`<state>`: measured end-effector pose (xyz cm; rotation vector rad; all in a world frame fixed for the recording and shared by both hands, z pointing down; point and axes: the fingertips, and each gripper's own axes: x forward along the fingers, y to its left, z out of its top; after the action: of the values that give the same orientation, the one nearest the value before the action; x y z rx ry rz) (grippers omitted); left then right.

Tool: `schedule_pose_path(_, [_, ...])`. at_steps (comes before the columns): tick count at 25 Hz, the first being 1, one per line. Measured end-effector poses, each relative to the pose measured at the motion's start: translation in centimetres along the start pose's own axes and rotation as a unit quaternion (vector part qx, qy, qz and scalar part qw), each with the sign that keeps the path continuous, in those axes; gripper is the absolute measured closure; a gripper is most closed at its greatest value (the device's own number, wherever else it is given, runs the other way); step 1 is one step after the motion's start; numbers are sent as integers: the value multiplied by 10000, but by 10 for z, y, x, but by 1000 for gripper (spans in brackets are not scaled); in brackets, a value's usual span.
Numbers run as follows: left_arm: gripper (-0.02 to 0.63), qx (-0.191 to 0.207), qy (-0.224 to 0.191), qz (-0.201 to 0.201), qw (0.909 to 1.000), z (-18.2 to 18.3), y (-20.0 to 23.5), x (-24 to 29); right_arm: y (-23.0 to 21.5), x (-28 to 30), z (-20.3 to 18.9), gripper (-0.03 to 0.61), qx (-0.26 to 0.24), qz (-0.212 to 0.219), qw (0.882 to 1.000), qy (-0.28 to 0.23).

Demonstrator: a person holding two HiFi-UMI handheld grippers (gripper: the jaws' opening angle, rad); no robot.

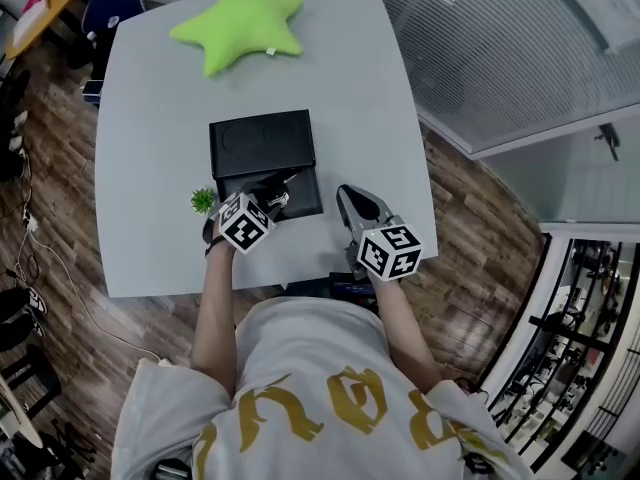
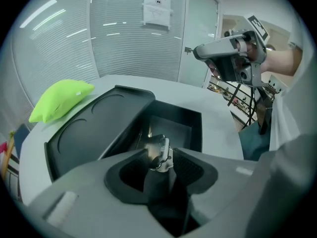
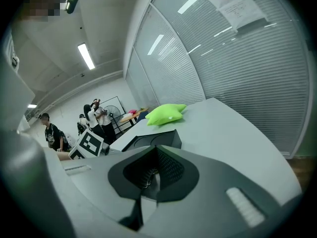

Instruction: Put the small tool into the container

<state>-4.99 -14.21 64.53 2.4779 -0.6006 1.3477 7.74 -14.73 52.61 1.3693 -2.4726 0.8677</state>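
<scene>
A black box lies open on the grey table, its lid folded back flat on the far side. My left gripper hovers over the box's near left corner, shut on a small shiny metal tool. The tool's tip pokes out beyond the jaws, above the box's hollow. My right gripper is just right of the box, above the table, with its jaws together and nothing between them. The right gripper view shows the box to its left.
A green star-shaped pillow lies at the table's far side. A small green plant-like object sits left of the box. The table's near edge runs right under my arms. Several people stand in the background of the right gripper view.
</scene>
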Motion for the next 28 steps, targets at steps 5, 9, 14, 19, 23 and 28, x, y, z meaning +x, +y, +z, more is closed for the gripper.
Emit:
schedule_pose_path(5, [474, -752, -644, 180, 9949, 17, 3, -27, 2, -9, 11, 555, 135, 6, 9997, -196])
schedule_pose_path(9, [504, -1952, -1913, 133, 9618, 47, 3, -69, 16, -16, 23, 555, 37, 71, 9992, -402])
schedule_pose_path(14, [526, -2044, -2710, 421, 9397, 67, -2, -112, 41, -27, 31, 555, -413, 228, 9976, -506])
schedule_pose_path(19, [612, -2040, -3273, 644, 9204, 75, -9, -152, 62, -39, 38, 555, -978, 126, 9934, -591])
schedule_pose_path(23, [614, -2177, -3508, 801, 9073, 70, -12, -171, 61, -48, 35, 555, -1153, -228, 9914, -568])
schedule_pose_path(28, [614, -2742, -4005, 789, 8707, 63, -6, -187, 63, -57, 34, 555, -1156, -282, 9906, -678])
